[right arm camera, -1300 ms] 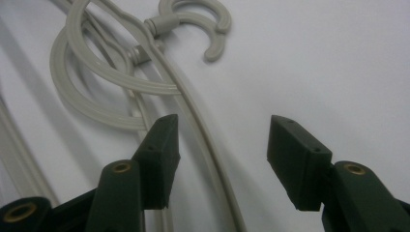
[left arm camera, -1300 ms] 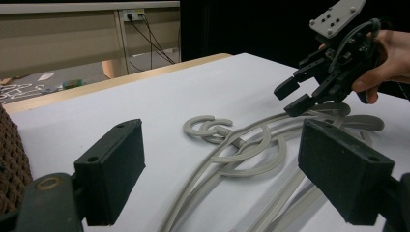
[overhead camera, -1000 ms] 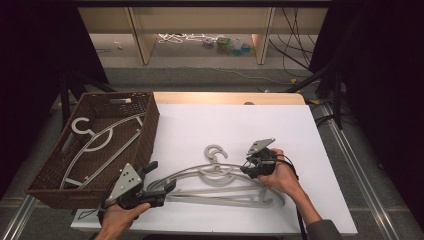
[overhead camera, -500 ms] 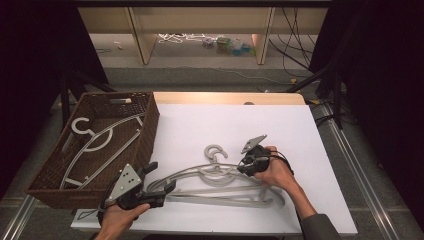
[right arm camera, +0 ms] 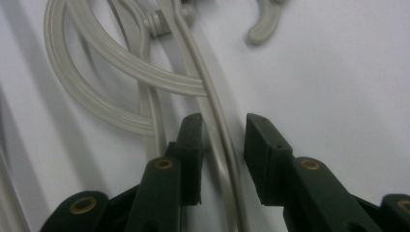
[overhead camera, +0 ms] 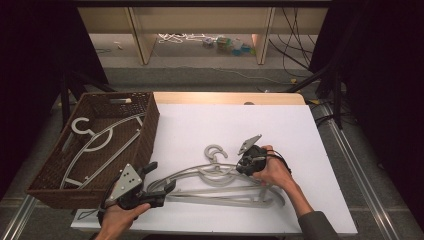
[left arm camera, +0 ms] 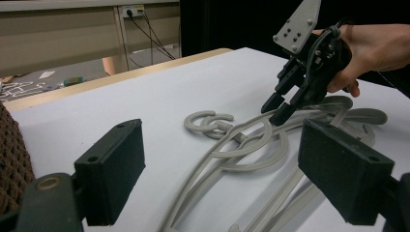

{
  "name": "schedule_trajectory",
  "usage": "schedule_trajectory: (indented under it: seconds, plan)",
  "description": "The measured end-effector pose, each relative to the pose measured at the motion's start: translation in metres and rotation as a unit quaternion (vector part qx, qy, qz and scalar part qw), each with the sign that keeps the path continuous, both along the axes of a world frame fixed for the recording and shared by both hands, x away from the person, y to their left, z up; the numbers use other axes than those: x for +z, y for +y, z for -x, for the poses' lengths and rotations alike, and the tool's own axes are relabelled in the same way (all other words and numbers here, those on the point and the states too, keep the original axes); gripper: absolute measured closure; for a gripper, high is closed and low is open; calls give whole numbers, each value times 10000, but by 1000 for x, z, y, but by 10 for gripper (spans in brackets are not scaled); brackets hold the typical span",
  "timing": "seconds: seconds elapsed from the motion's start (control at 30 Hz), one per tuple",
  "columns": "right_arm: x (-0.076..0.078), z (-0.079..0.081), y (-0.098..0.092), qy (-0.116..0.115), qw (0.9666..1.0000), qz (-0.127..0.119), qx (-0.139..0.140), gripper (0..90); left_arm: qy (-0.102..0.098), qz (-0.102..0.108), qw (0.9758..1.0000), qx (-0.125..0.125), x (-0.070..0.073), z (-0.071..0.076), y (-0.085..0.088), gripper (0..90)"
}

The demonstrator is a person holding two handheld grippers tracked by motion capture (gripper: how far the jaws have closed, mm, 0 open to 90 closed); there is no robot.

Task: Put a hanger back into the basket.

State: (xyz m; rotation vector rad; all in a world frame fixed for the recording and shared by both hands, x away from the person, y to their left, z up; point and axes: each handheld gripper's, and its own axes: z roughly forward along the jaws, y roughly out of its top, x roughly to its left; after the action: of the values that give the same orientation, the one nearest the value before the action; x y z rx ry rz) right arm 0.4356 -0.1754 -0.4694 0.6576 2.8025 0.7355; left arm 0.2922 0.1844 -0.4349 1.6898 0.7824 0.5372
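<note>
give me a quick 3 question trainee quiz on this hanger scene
1. True or false: the right gripper has a grey hanger bar between its jaws.
2. Where does the hanger that is apart from the others lie? A) in the brown basket B) on the white table top C) in a hand
3. Fill in: the left gripper hovers with its jaws ____, nothing between them.

Key
1. True. The jaws have just been closing around the bar, with a gap visible on one side.
2. A
3. open, as the left gripper view shows; the tangled hangers lie beyond them.
</note>
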Motion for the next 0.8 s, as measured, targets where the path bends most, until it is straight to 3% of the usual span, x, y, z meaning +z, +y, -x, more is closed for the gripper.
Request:
schedule_trajectory:
  seconds: [0.2, 0.4, 0.63, 0.77, 0.8]
  plan:
    - [0, -2, 0, 94, 9999, -3, 83, 734, -9, -11, 10000, -11, 0, 0, -1, 167]
    - [2, 0, 6, 43, 9993, 211, 310, 774, -9, -18, 10000, -8, 0, 0, 0, 166]
    - [3, 3, 10, -212, 9960, 454, 735, 806, -9, -12, 10000, -20, 0, 0, 0, 166]
    - [4, 4, 11, -270, 9951, 514, 806, 811, 12, -2, 10000, 24, 0, -1, 1, 166]
    - [6, 5, 12, -399, 9941, 544, 847, 812, 18, 12, 10000, 17, 0, -1, 1, 166]
